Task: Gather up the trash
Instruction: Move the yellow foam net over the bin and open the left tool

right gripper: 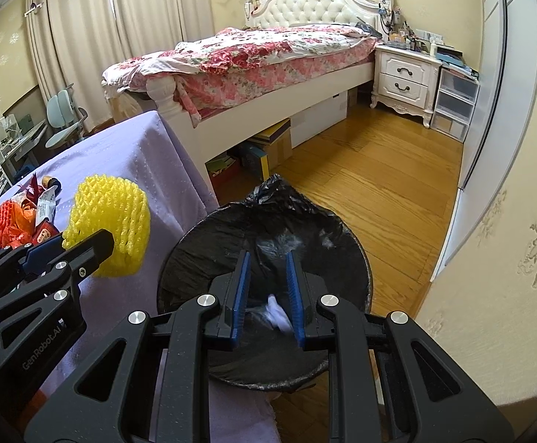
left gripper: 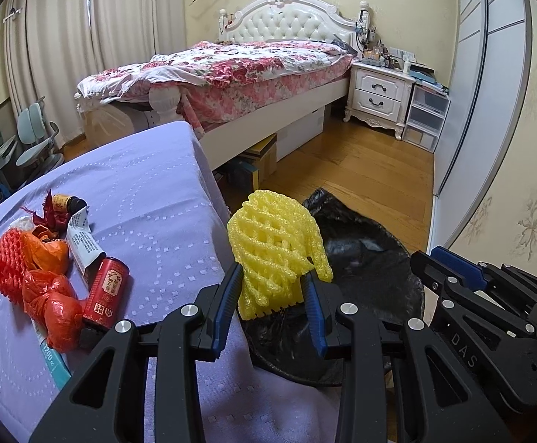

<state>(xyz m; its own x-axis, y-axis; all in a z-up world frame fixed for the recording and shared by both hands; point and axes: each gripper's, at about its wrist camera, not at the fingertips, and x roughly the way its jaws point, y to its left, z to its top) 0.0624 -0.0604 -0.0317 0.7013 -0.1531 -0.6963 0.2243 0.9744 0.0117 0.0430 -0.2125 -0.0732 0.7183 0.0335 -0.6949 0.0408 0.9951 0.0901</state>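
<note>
A yellow foam net (left gripper: 272, 236) stands up between blue pads, with my left gripper (left gripper: 272, 271) shut on its lower part, at the edge of the lilac-covered table (left gripper: 150, 203). It hangs beside the rim of a bin lined with a black bag (left gripper: 372, 258). More trash lies at the table's left: a red foam net (left gripper: 4, 258), orange plastic bags (left gripper: 54, 306), a red can (left gripper: 106, 291) and a small brown bottle (left gripper: 67, 203). My right gripper (right gripper: 267, 255) is shut over the bin's (right gripper: 202, 232) mouth. A blurred white scrap (right gripper: 277, 315) shows below, between its fingers.
A bed with a floral quilt (left gripper: 231, 66) stands behind the table, with boxes (left gripper: 264, 155) under it. A white nightstand (left gripper: 379, 92) and plastic drawers (left gripper: 425, 118) stand at the back right. A wardrobe door (left gripper: 482, 92) runs along the right. Wooden floor (left gripper: 372, 162) lies beyond the bin.
</note>
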